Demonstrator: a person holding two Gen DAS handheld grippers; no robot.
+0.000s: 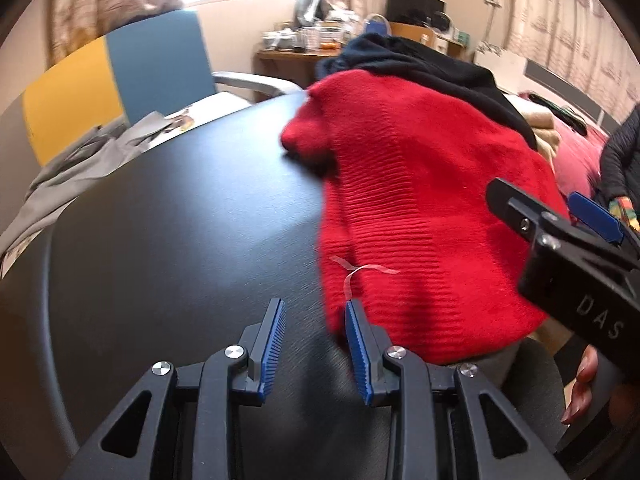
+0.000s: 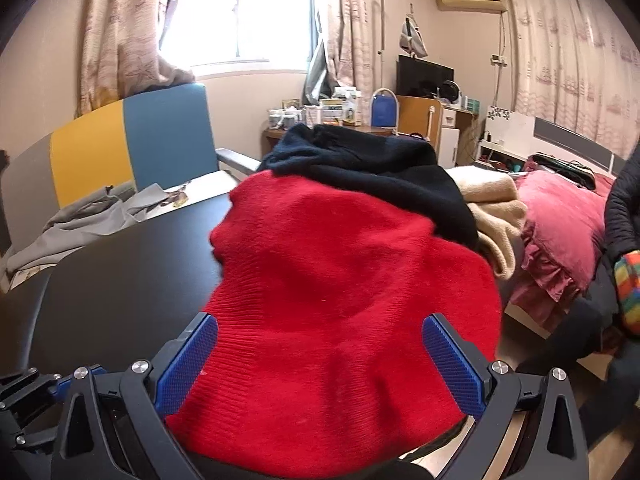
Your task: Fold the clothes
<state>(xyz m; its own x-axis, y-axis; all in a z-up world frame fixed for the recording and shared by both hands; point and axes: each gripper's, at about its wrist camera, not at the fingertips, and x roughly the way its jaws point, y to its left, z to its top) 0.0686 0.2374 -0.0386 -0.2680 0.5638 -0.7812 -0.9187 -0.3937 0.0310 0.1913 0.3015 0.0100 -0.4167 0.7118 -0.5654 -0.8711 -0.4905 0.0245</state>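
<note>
Red ribbed knit sweater (image 2: 344,280) lies heaped at the edge of the dark round counter (image 1: 180,220), part drooping over the rim, under a black knit garment (image 2: 372,168). Left tongs (image 1: 316,344) part-open, empty, just beside the hem. Right tongs (image 2: 320,364) wide, knit between the pads, not pinched. Judged soft, light, stretchy, non-slippery; best taken at the ribbed hem corners.

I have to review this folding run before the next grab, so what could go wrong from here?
1. The red sweater hangs past the edge of the black table; it may slide off.
2. The dark garment lies on its far part, so pulling could drag it along.
3. The left gripper has open jaws beside the hem and could miss it.
</note>
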